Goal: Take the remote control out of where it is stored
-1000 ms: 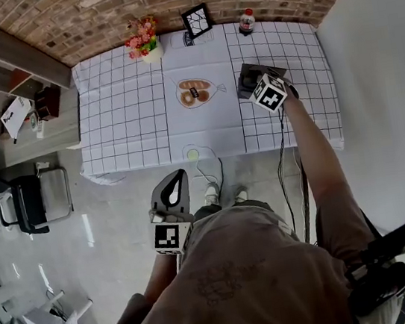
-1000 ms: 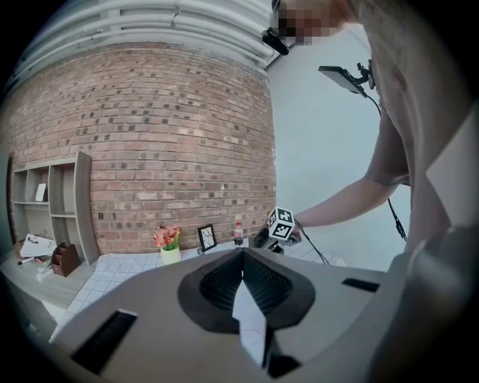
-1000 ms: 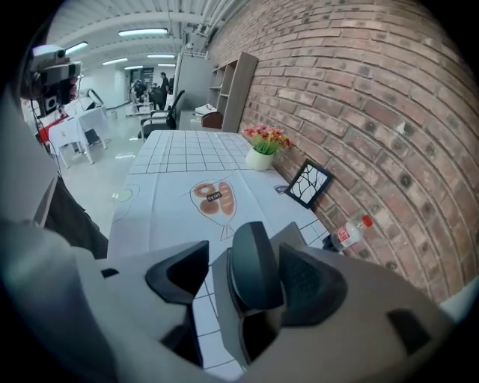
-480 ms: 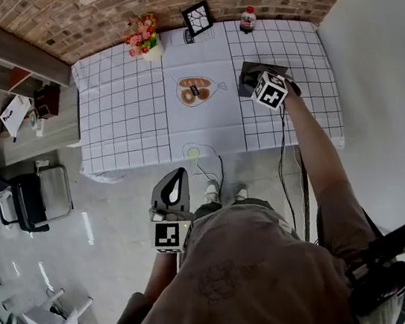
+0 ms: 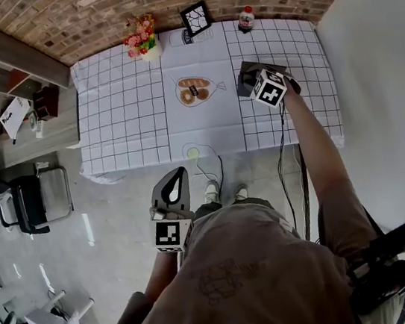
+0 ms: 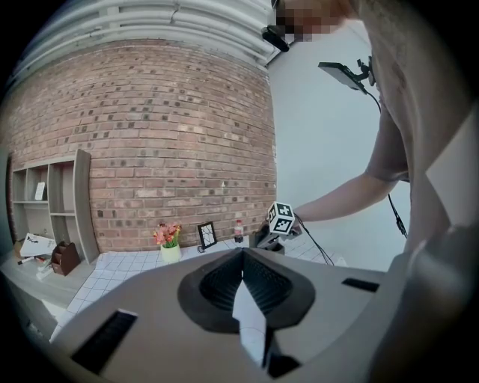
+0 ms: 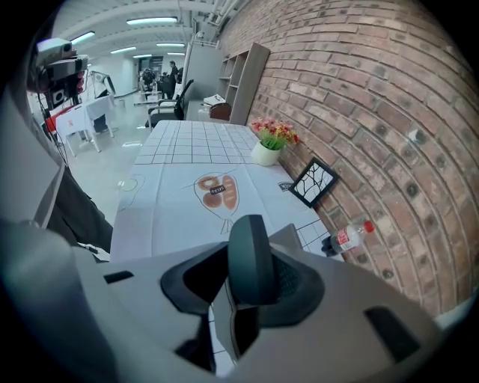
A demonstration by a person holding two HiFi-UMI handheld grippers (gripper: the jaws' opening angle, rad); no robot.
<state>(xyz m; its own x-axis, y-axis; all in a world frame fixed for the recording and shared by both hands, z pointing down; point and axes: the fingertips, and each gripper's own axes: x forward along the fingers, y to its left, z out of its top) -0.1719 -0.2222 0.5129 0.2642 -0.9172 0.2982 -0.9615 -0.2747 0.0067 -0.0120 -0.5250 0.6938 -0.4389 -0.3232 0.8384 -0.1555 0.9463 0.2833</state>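
A dark grey remote control [image 7: 252, 258] stands upright between the jaws of my right gripper [image 7: 251, 250]. The jaws have just been closing and their pads press on its sides. The remote's lower end sits in a grey storage holder [image 5: 248, 75] on the right part of the table [image 5: 128, 116]. In the head view my right gripper [image 5: 251, 84] points steeply down into that holder, and the remote itself is hidden there. My left gripper [image 5: 177, 176] is held low in front of the body, off the table, its jaws shut with nothing in them. In its own view the left gripper [image 6: 242, 258] looks toward the table.
A flower vase [image 5: 143, 44], a picture frame [image 5: 196, 19] and a small bottle [image 5: 246, 20] stand along the brick wall at the table's back. A bread print [image 5: 196, 90] marks the cloth's middle. A shelf [image 5: 23, 94] and a chair [image 5: 31, 202] are at the left.
The right gripper's marker cube has shifted slightly over the holder. The left gripper has stayed where it was.
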